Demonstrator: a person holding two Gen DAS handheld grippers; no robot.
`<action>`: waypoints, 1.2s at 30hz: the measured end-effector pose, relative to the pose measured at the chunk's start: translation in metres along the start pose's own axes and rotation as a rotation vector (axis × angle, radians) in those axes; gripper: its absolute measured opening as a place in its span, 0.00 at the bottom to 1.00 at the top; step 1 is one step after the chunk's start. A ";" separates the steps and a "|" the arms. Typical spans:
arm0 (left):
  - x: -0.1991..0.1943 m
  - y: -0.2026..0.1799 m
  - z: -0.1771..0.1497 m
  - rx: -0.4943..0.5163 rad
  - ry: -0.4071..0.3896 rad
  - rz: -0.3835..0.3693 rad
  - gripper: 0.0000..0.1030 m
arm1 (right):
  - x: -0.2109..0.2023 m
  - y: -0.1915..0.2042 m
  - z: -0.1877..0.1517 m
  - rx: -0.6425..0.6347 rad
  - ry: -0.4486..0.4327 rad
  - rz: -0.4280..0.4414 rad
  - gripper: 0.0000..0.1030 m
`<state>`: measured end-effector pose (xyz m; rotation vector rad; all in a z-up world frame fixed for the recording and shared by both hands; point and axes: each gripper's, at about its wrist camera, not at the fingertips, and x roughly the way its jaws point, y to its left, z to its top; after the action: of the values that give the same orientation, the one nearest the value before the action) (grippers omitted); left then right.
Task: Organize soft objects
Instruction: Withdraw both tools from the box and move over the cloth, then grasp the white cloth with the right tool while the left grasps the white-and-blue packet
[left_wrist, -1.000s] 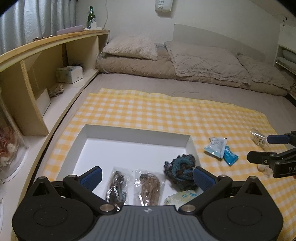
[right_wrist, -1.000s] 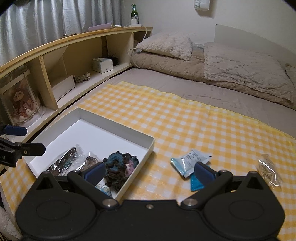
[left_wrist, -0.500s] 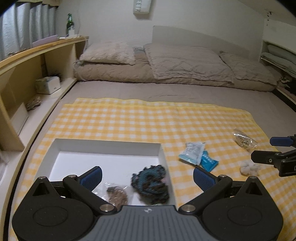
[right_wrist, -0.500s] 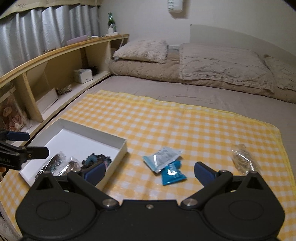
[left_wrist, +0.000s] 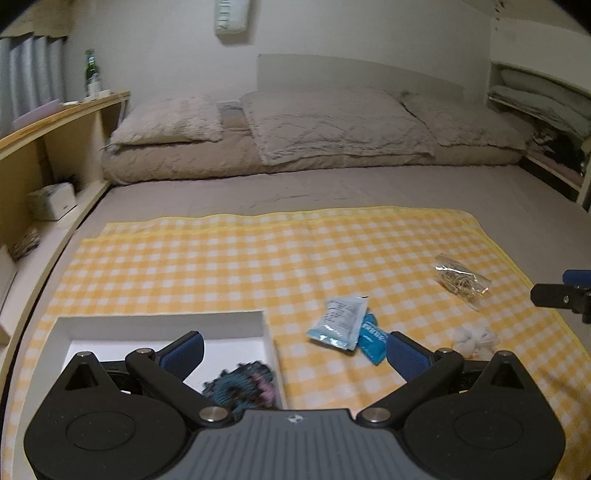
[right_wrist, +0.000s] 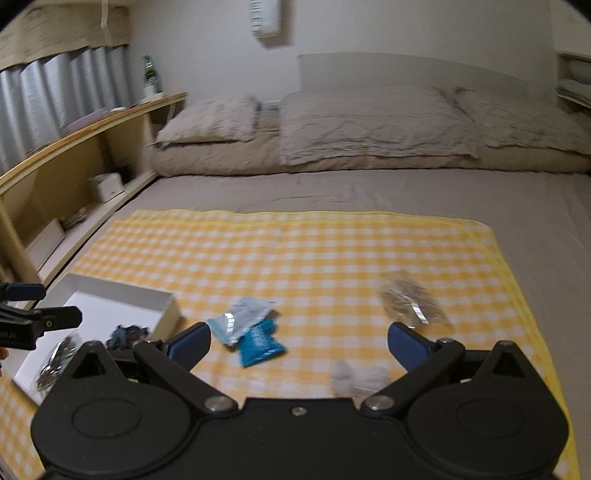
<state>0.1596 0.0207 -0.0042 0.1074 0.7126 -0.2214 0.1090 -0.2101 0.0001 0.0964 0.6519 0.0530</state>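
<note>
A white box (left_wrist: 162, 320) sits on the yellow checked cloth (left_wrist: 258, 254) at the near left, with a dark teal knitted piece (left_wrist: 240, 384) inside. A light blue packet (left_wrist: 338, 323) and a darker blue packet (left_wrist: 371, 341) lie beside the box. A white fluffy piece (left_wrist: 474, 339) and a clear bag of tan strands (left_wrist: 461, 282) lie to the right. My left gripper (left_wrist: 293, 350) is open and empty above the box's right wall. My right gripper (right_wrist: 299, 341) is open and empty above the blue packets (right_wrist: 255, 334), with the white piece (right_wrist: 360, 378) just beneath it.
A wooden shelf unit (left_wrist: 48, 155) runs along the left with a bottle (left_wrist: 91, 74) on top. Grey pillows and a duvet (left_wrist: 314, 125) lie across the back of the bed. The cloth's right edge (right_wrist: 517, 295) borders bare grey mattress.
Both grippers have swung to the right and pulled back from the box. The loose packets and the white piece now sit nearer the middle of both views. Both stay open.
</note>
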 end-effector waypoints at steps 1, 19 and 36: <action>0.004 -0.004 0.002 0.007 0.002 -0.006 1.00 | 0.000 -0.006 0.000 0.011 -0.001 -0.013 1.00; 0.121 -0.067 0.034 0.116 0.095 -0.079 1.00 | 0.040 -0.085 -0.016 0.217 0.128 -0.162 1.00; 0.242 -0.061 0.026 0.171 0.272 -0.145 0.80 | 0.101 -0.106 -0.028 0.391 0.290 -0.157 1.00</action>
<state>0.3395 -0.0832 -0.1448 0.2525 0.9726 -0.4116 0.1745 -0.3058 -0.0942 0.4196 0.9524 -0.2170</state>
